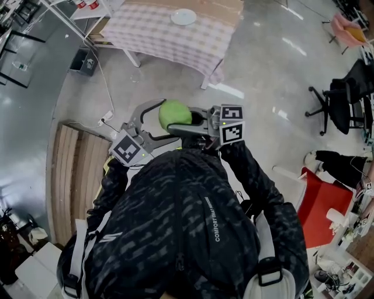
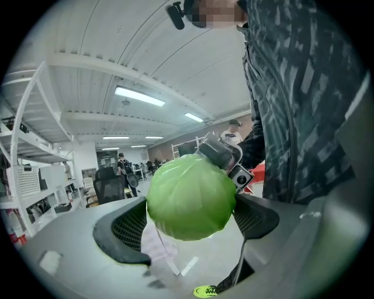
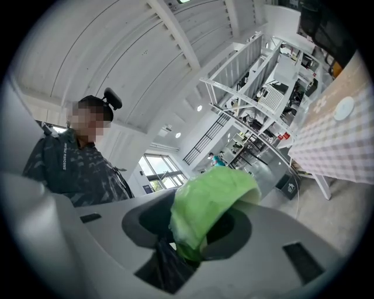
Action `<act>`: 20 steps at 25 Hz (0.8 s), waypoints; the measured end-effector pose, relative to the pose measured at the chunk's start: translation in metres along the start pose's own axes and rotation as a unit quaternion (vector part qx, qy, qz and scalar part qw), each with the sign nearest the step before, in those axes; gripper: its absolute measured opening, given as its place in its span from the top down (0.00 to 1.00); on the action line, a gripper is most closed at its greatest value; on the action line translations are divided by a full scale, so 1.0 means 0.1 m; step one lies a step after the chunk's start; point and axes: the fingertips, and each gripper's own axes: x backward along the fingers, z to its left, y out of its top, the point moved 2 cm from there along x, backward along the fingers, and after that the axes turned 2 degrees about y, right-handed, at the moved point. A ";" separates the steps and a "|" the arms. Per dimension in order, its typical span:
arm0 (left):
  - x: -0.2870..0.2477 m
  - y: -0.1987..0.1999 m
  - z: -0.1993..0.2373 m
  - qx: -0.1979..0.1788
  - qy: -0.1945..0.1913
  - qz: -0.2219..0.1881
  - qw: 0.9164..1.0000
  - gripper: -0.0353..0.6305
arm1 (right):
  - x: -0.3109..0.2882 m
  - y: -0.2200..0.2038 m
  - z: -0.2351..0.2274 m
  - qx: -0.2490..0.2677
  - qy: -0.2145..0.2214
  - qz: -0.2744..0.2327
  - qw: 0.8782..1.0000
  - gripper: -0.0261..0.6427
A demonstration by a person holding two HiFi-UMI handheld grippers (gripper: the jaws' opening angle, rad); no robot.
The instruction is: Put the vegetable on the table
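Observation:
A round green cabbage point(image 1: 174, 113) hangs in the air in front of the person's chest. My right gripper point(image 1: 187, 121) is shut on it, its jaws pressing a leafy side of the cabbage point(image 3: 205, 204). My left gripper point(image 1: 168, 121) stands open on the other side, with its wide jaws around the cabbage point(image 2: 190, 198); I cannot tell whether they touch it. The table point(image 1: 169, 35), with a checked cloth, stands some way ahead across the floor. It also shows at the right of the right gripper view as the table point(image 3: 342, 143).
A white plate point(image 1: 183, 17) lies at the table's far edge. A wooden slatted platform point(image 1: 73, 169) is at my left, and a cable runs over the floor beside it. A black office chair point(image 1: 345, 96) and a red sheet point(image 1: 318, 204) are at the right.

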 end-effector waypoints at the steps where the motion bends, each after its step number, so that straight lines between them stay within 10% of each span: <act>1: -0.02 -0.02 0.05 0.002 0.002 0.001 1.000 0.27 | 0.00 0.03 -0.05 0.000 0.001 0.001 1.000 0.76; 20: -0.61 -0.21 1.15 0.012 0.020 0.027 0.999 0.27 | 0.22 0.82 -1.02 -0.022 0.019 0.018 0.999 0.76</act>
